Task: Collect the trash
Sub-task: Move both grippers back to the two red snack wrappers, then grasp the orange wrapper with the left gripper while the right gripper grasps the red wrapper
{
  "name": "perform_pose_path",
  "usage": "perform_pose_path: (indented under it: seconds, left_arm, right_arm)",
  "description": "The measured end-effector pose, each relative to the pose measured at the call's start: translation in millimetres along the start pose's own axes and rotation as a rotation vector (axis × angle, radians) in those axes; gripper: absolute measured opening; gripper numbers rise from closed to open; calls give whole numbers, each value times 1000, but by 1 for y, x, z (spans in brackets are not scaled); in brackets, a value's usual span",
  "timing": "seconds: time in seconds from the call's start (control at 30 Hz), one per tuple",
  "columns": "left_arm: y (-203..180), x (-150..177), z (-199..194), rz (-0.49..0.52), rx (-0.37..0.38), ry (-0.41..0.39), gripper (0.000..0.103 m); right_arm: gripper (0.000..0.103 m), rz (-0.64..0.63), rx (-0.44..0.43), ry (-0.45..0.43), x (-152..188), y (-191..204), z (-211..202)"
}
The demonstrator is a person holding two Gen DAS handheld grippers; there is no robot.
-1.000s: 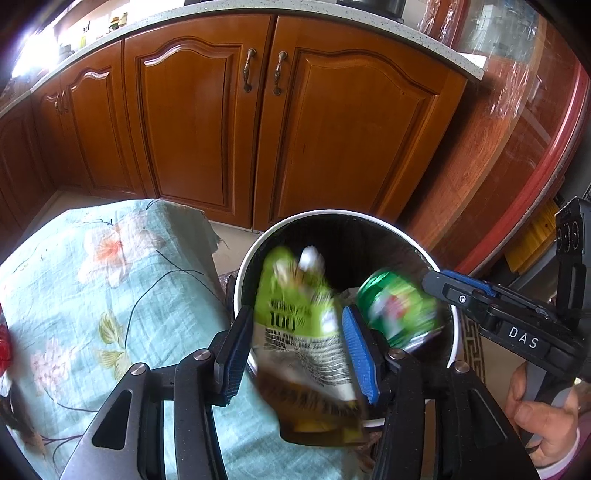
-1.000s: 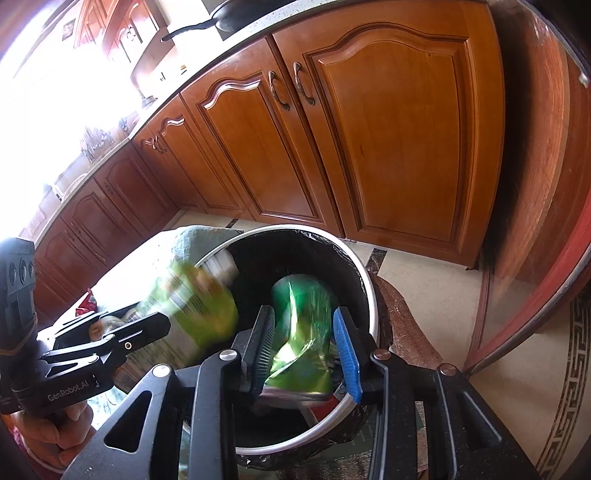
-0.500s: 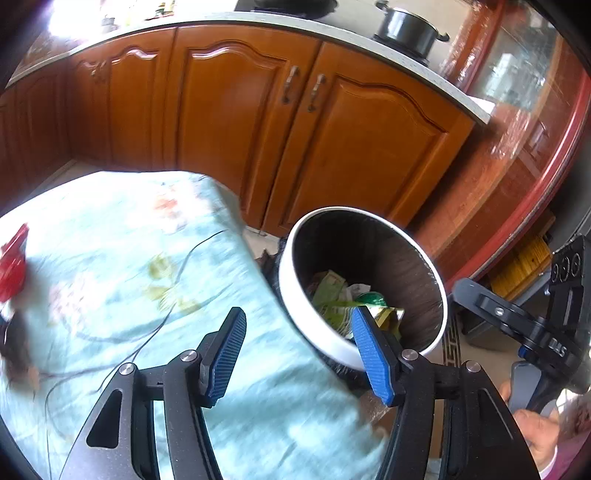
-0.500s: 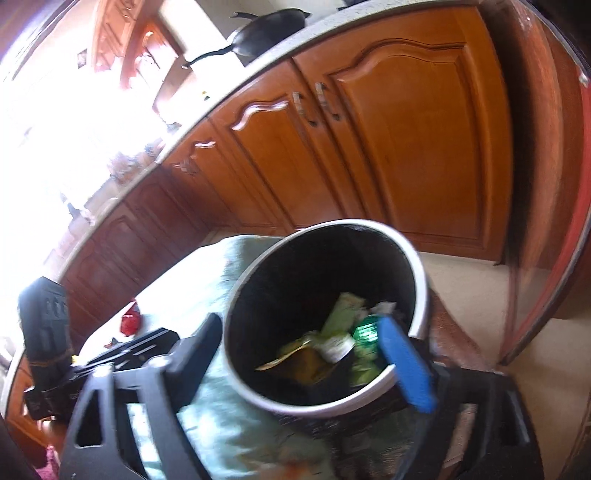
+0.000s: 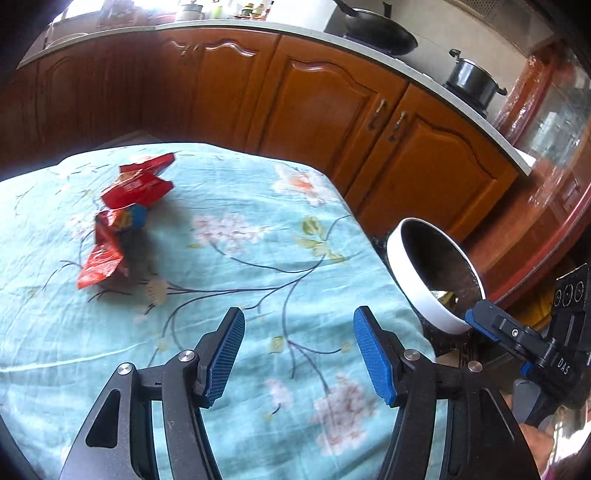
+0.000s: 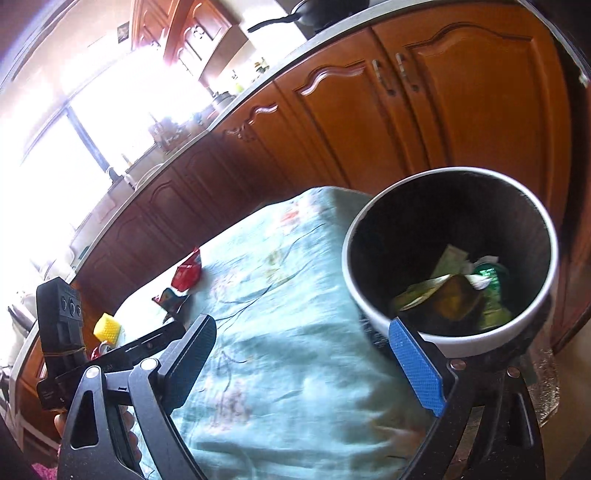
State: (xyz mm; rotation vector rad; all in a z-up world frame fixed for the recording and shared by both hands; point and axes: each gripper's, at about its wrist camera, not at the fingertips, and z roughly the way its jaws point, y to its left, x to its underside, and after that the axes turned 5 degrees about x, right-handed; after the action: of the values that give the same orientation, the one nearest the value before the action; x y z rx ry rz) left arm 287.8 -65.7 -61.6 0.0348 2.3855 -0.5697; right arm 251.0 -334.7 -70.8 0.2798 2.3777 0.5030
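Observation:
Several red snack wrappers point(image 5: 125, 218) lie on the light-blue flowered tablecloth point(image 5: 240, 280), up and left of my left gripper point(image 5: 297, 354), which is open and empty over the cloth. The white-rimmed trash bin point(image 6: 452, 258) stands past the table's right edge and holds a green wrapper and a green can point(image 6: 487, 277). My right gripper point(image 6: 306, 365) is open and empty, beside the bin's near rim. The wrappers also show in the right wrist view point(image 6: 186, 275). The bin also shows in the left wrist view point(image 5: 428, 288).
Wooden kitchen cabinets point(image 5: 332, 103) run behind the table and bin. A yellow sponge point(image 6: 107, 326) lies at the far end of the table. A wok point(image 5: 376, 33) and a pot point(image 5: 472, 79) stand on the counter.
Both grippers opened and dropped the green wrapper and green can into the bin. Both have since drawn back from the bin; the left one has swung left over the table toward the red wrappers.

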Motion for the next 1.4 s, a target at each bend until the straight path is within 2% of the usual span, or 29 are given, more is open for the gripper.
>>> perform_pose_path:
  seconds: [0.23,0.5,0.8,1.23,1.3,1.4]
  left_arm:
    - [43,10,-42,-72,-83,-44,61]
    - [82,9,-59,-134,-156,-63,61]
    - [101,-8,-48,-115,-182,-53,67]
    - [116,-28,-10,-118,-156,-34,67]
    - [119,-31,-2,-125,-159,-33,67]
    - [123,-36,9,-123,-187,-42,66]
  right_arm:
    - [96,-47,-43,60,7,39,27]
    - [96,-86,-99,108,1,75,61]
    - [96,-111,-171,183,-15,115,114]
    - [96,-86,-267,267,-62,167,201]
    - [93,-82,-264,277,-68,172,215]
    - [82,-96,-244,282,-71,180,232]
